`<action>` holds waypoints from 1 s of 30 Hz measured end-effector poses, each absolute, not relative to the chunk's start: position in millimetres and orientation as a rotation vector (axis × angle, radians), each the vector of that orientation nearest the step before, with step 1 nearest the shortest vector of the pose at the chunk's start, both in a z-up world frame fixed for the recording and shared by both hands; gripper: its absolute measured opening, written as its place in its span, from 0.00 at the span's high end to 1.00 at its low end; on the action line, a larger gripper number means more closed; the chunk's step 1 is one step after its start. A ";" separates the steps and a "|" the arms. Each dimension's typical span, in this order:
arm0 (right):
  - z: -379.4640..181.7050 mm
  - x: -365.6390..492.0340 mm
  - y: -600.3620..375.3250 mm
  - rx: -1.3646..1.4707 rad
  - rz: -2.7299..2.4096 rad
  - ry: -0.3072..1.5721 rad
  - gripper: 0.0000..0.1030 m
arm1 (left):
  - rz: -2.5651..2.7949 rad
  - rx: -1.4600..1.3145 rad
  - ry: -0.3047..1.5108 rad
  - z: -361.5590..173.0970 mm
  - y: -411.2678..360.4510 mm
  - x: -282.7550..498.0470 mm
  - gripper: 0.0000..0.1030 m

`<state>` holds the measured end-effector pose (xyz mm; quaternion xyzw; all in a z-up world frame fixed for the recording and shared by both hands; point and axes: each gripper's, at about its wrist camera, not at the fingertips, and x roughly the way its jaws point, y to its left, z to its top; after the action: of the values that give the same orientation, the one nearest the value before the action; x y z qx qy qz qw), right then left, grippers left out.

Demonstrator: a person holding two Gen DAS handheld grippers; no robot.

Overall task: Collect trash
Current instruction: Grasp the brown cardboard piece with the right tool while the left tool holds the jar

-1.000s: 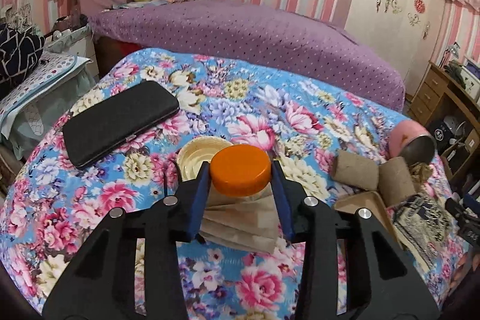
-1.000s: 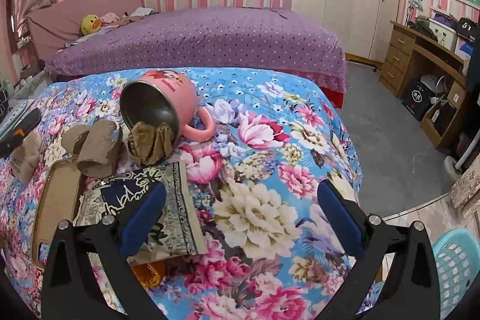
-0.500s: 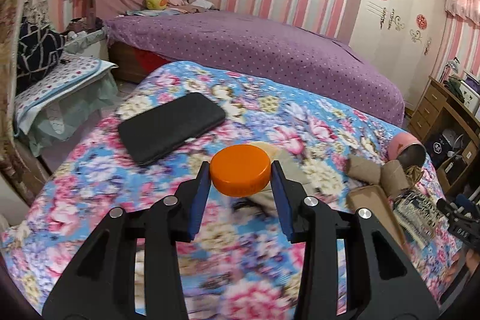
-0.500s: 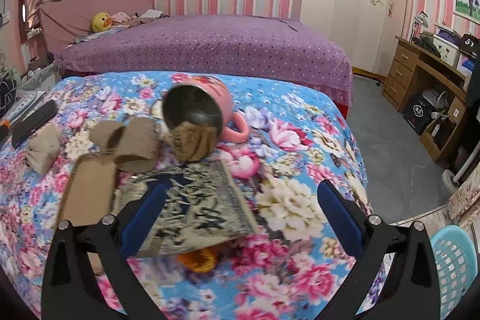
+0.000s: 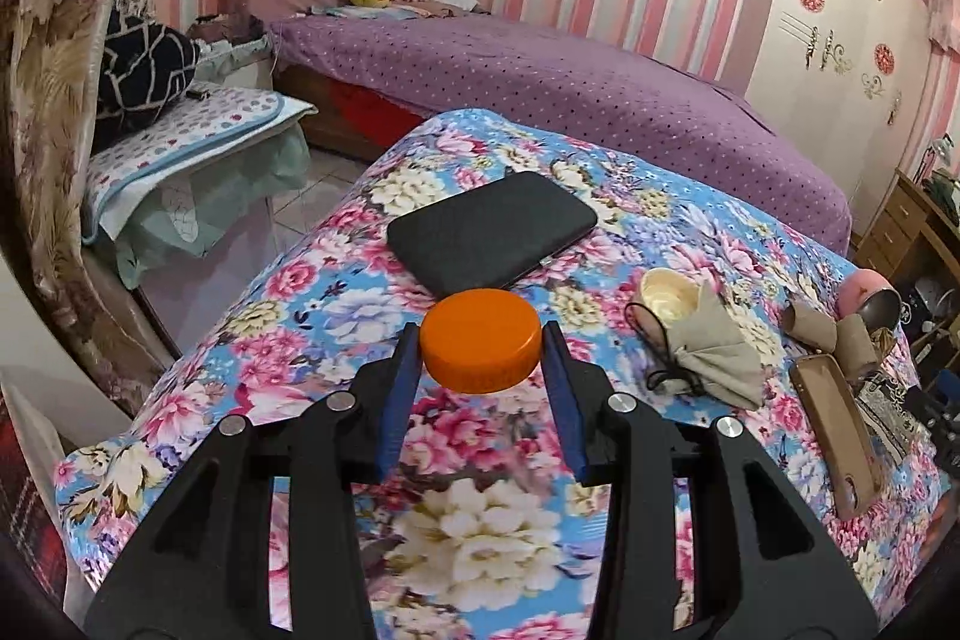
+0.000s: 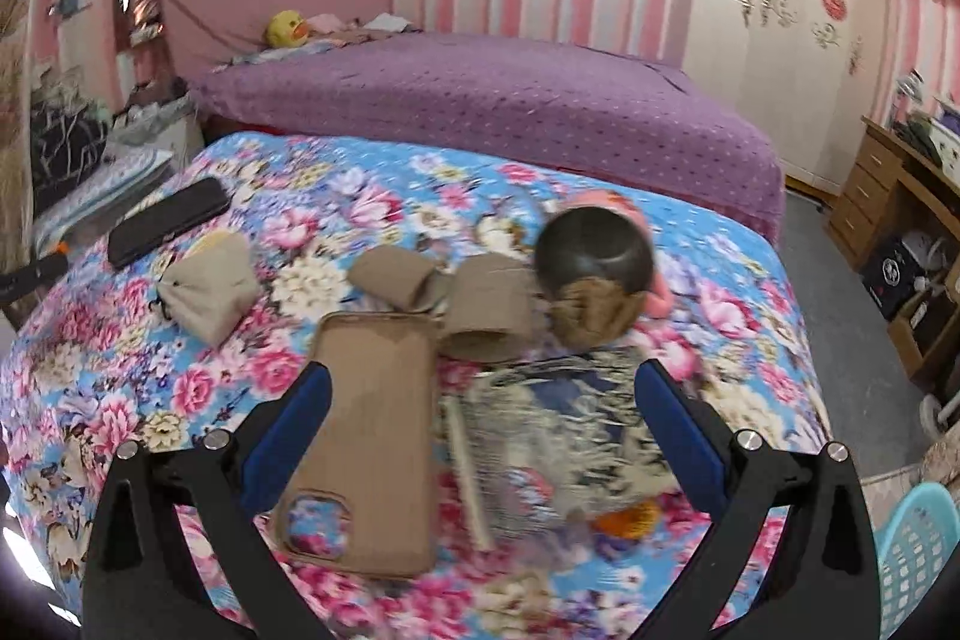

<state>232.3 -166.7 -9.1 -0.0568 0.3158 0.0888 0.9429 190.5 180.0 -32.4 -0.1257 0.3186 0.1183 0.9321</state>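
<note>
Just one orange lid [image 5: 479, 341], two cardboard tubes [image 6: 487, 315].

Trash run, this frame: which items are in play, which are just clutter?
In play: orange lid clamped in left gripper; cardboard tubes; crumpled paper at the mug's mouth; open right gripper; blue basket.

Clutter, probably: black case, phone case, drawstring pouch, pink mug.

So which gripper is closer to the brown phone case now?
Right. The right gripper hovers open directly above the brown phone case; the left gripper, holding the orange lid, is far across the bedspread.
</note>
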 end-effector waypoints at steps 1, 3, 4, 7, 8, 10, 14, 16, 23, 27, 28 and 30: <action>-10.1 234.1 -160.5 -0.125 0.187 0.645 0.04 | 0.247 -0.253 0.655 -34.0 182.4 191.0 0.62; -12.2 241.4 -145.5 -0.138 0.203 0.654 0.05 | 0.261 -0.236 0.659 -35.4 184.4 191.6 0.62; -12.2 246.0 -137.3 -0.144 0.213 0.648 0.05 | 0.265 -0.234 0.660 -35.7 185.7 191.9 0.62; -12.9 261.7 -118.2 -0.158 0.238 0.662 0.10 | 0.261 -0.262 0.655 -34.4 190.2 192.5 0.62; -13.4 271.0 -110.1 -0.160 0.241 0.675 0.10 | 0.260 -0.270 0.649 -33.1 191.4 192.7 0.62; -14.3 282.3 -100.0 -0.161 0.250 0.685 0.12 | 0.257 -0.276 0.645 -31.9 190.5 193.1 0.62; -19.8 311.7 -85.2 -0.158 0.213 0.731 0.19 | 0.250 -0.269 0.640 -29.5 185.5 195.6 0.62; -24.5 326.9 -82.3 -0.132 0.210 0.773 0.23 | 0.241 -0.268 0.640 -28.7 183.0 197.3 0.62; -48.4 350.6 -76.3 -0.136 0.134 0.868 0.26 | 0.248 -0.275 0.645 -29.9 182.4 200.6 0.62; -56.6 349.7 -79.6 -0.142 0.123 0.872 0.48 | 0.245 -0.266 0.642 -28.2 180.5 200.8 0.62; -55.9 348.3 -80.3 -0.148 0.125 0.867 0.49 | 0.244 -0.264 0.641 -27.6 179.6 201.0 0.62; -53.1 343.9 -83.0 -0.147 0.136 0.847 0.50 | 0.242 -0.264 0.640 -26.4 177.8 200.9 0.62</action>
<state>343.9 -83.0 -53.1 -0.0714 0.4101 0.0661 0.9069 200.9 177.8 -26.4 -0.1291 0.3131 0.1183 0.9334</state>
